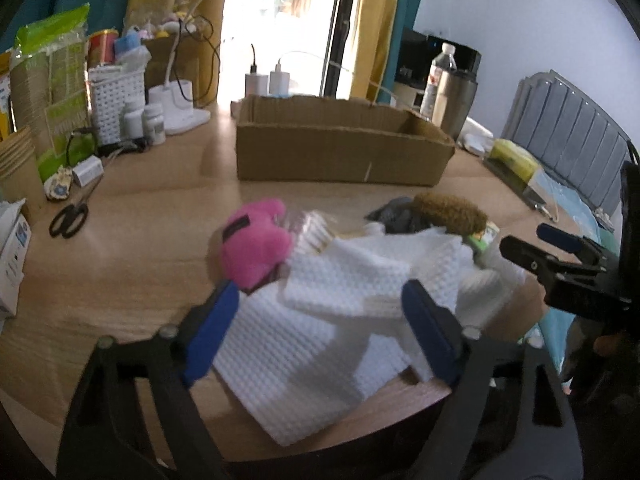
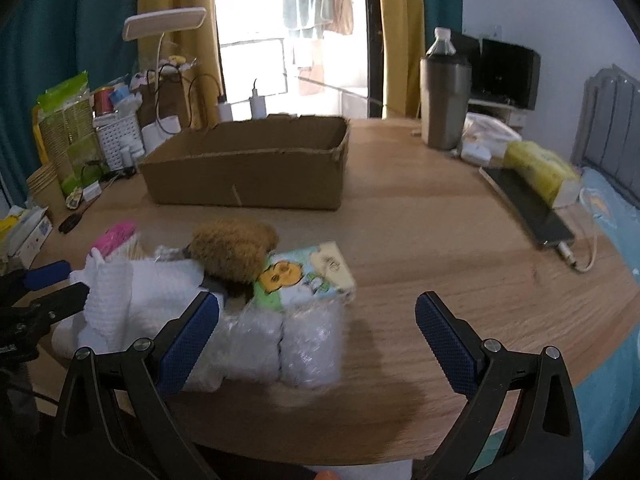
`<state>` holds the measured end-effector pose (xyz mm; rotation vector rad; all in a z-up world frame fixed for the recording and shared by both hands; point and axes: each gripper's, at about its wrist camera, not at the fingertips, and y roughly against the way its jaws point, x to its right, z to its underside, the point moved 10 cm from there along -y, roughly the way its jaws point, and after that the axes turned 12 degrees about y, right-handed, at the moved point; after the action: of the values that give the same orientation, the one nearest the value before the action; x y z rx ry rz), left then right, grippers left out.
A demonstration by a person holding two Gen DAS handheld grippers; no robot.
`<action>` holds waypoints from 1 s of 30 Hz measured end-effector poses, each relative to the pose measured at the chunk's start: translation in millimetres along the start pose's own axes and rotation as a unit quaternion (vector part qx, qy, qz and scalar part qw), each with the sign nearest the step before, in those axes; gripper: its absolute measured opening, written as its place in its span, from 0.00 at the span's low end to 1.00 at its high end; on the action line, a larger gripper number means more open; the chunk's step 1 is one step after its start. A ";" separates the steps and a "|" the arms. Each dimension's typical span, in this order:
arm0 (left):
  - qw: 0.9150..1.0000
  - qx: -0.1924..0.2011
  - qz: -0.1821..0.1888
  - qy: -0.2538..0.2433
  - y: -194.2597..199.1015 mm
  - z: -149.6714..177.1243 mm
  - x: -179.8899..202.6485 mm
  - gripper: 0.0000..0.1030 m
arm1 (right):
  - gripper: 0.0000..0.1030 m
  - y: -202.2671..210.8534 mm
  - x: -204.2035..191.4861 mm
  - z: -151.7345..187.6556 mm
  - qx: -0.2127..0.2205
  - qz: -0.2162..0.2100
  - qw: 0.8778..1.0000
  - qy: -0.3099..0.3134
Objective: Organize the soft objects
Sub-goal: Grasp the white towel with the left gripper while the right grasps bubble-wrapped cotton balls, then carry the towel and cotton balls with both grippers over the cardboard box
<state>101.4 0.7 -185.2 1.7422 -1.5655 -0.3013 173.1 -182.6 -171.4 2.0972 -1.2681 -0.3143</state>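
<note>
I am looking across the wooden bench (image 2: 420, 240), where an open cardboard box (image 1: 340, 152) sits at the far middle, apparently the place for the soft things. Nearer to me, at the front edge, lies the heap I have to sort.

The largest piece is the white waffle cloth (image 1: 304, 344), rumpled and folded over itself, spilling toward the edge. I judge it light, limp and not slippery; it will drape and trail, so I would pinch a thick fold near its middle, not a corner. Beside it on the right sits a wrapped pack of white rolls (image 2: 280, 344). It looks squashy, and its film may slide under the pads. On top rest a printed tissue packet (image 2: 308, 276) and a brown plush toy (image 2: 236, 252); a pink plush toy (image 1: 256, 244) lies at the heap's left. The plush looks easy to squeeze anywhere on the body.

My left tongs (image 1: 320, 324) are spread wide, straddling the cloth with nothing pinched. My right tongs (image 2: 320, 332) are also spread and empty, the left pad just beside the pack of rolls.
</note>
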 end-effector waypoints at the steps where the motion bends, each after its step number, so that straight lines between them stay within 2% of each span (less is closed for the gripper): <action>1: 1.000 -0.002 0.000 -0.001 -0.7 1.0 0.4 0.77 | 0.97 -1.3 -1.5 1.3 -0.003 -0.004 1.000 -0.002; 3: 1.000 -0.004 0.001 -0.005 -1.3 2.2 1.6 0.74 | 0.96 -4.0 -4.5 3.9 -0.008 -0.009 1.000 -0.001; 4: 1.000 -0.005 0.002 -0.005 -1.6 2.5 1.9 0.71 | 0.92 -5.1 -7.1 5.1 -0.012 -0.012 1.000 0.001; 6: 1.000 -0.014 0.004 -0.003 -4.8 4.6 1.2 0.55 | 0.85 -7.5 -9.9 6.9 -0.017 -0.021 1.000 0.002; 10: 0.999 -0.036 0.012 0.010 -11.8 10.1 -2.1 0.42 | 0.70 -10.5 -13.6 8.1 -0.026 -0.037 0.999 -0.001; 13: 0.999 -0.039 0.019 0.010 -11.9 10.9 -0.6 0.28 | 0.66 -12.3 -13.9 9.1 -0.028 -0.049 0.998 -0.008; 15: 0.999 -0.044 0.023 0.010 -13.2 12.4 0.2 0.14 | 0.64 -11.8 -13.3 8.7 -0.026 -0.051 0.998 -0.010; 20: 0.999 -0.032 0.036 0.001 -5.9 8.1 6.7 0.05 | 0.60 -5.6 -11.0 4.2 -0.014 -0.046 0.999 -0.009; 30: 0.999 0.009 0.049 -0.007 16.6 -15.2 8.0 0.04 | 0.59 8.8 0.0 -9.4 0.015 -0.029 0.999 -0.012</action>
<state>100.3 -0.4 -161.4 1.6743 -1.6626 -0.2509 171.8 -181.5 -158.7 2.1636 -1.2347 -0.3496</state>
